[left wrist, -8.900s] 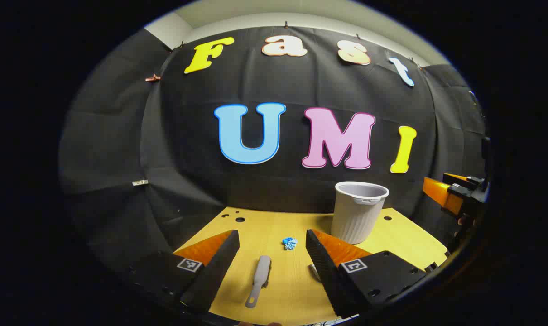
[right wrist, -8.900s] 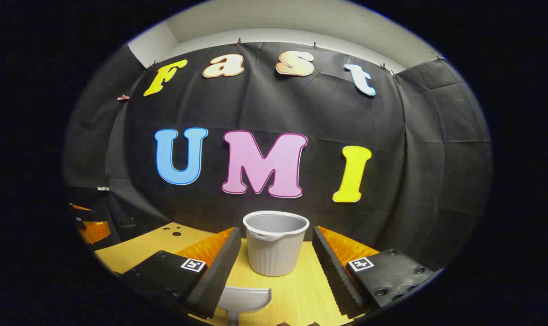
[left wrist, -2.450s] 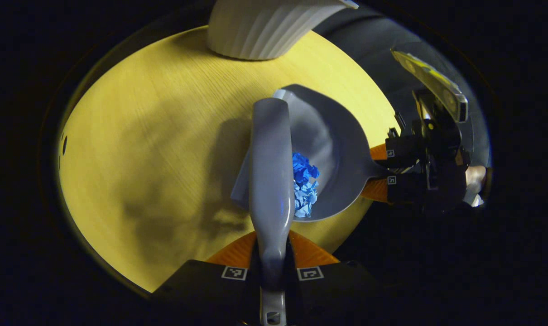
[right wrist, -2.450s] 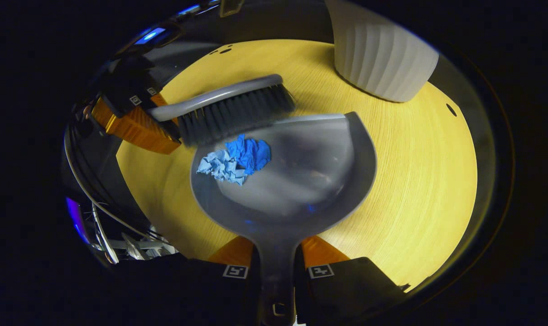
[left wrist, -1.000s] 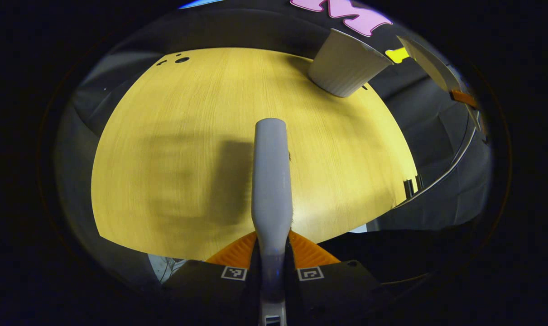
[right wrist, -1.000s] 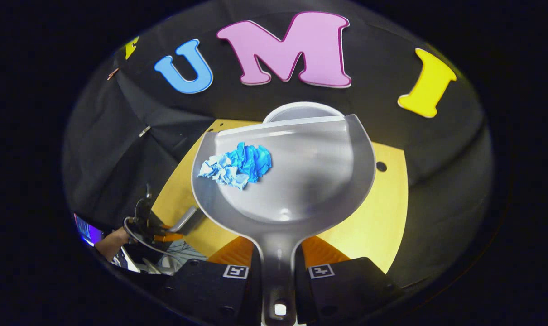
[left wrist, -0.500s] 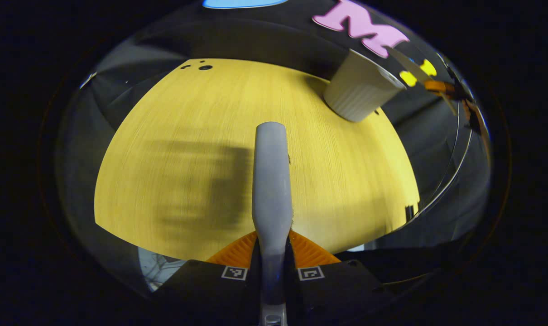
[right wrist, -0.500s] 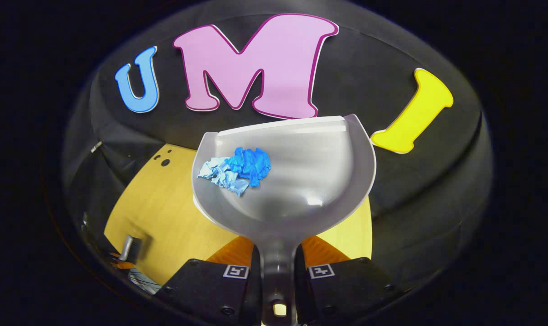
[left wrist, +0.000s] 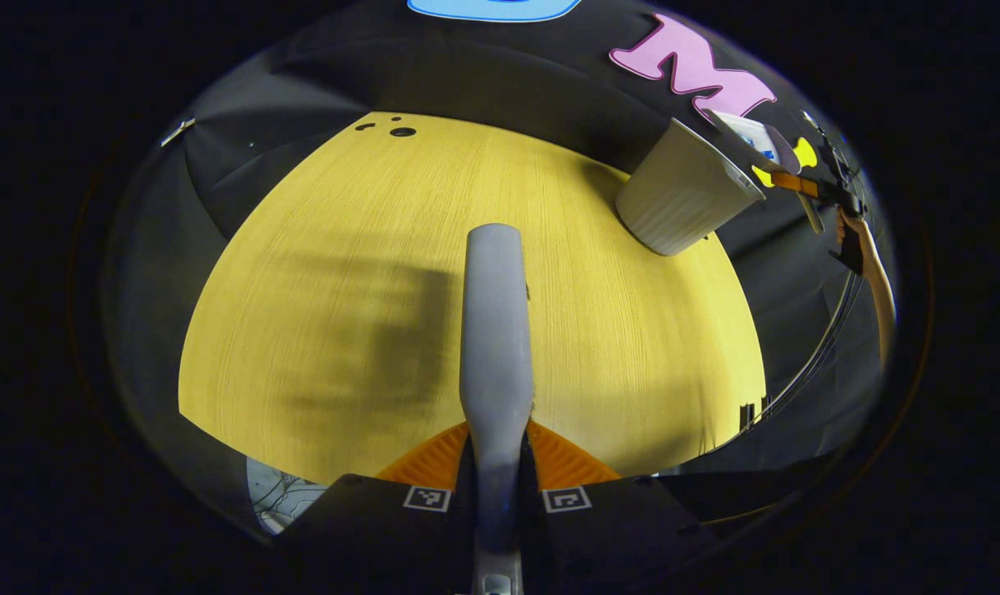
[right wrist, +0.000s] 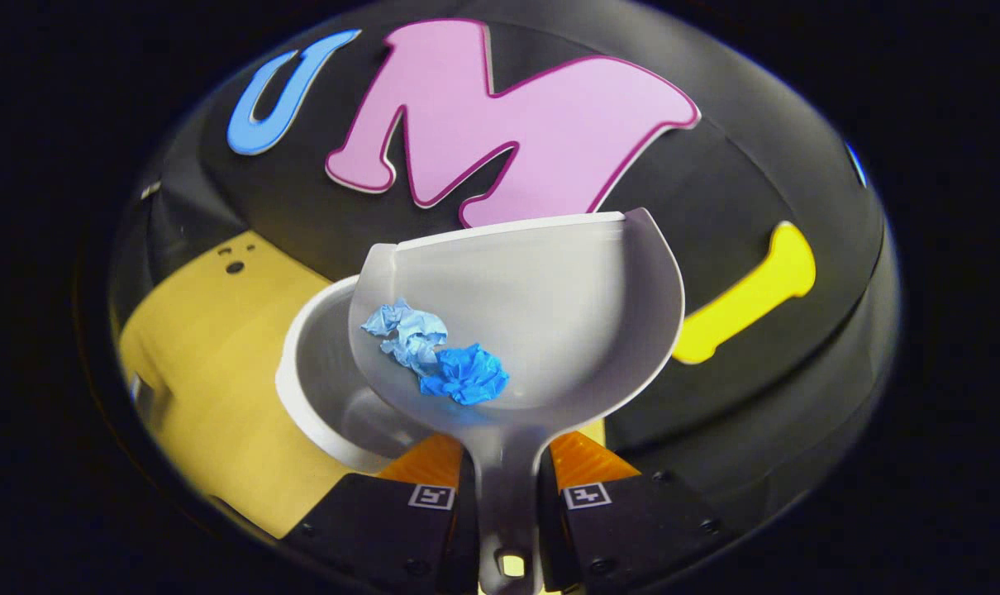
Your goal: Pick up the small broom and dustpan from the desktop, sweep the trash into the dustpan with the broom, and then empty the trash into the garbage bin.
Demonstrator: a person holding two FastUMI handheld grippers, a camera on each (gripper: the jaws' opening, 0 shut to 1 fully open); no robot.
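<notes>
The left gripper (left wrist: pixel 497 487) is squeezed tight on the thin end of the broom (left wrist: pixel 494 330), with both fingers pressing its sides. The grey broom sticks straight out over the yellow table (left wrist: pixel 318 314) and throws a dark shadow on it to the left. Its bristles are hidden under its back. The white bin (left wrist: pixel 682 202) stands far off at the right back of the table. The right gripper (right wrist: pixel 505 492) is also squeezed tight, and it holds the handle of the grey dustpan (right wrist: pixel 566 306). The dustpan is up in the air, above the bin (right wrist: pixel 326 397), which shows below it on the left with its open mouth facing up. The dustpan covers part of the bin's mouth. The trash (right wrist: pixel 438 351), a crumpled ball of light and dark blue paper, lies inside the dustpan on its left side, near the handle end. In the left gripper view the dustpan (left wrist: pixel 756 140) is small and far away, held up just beside the top of the bin, and a person's arm (left wrist: pixel 872 273) shows at the right edge.
</notes>
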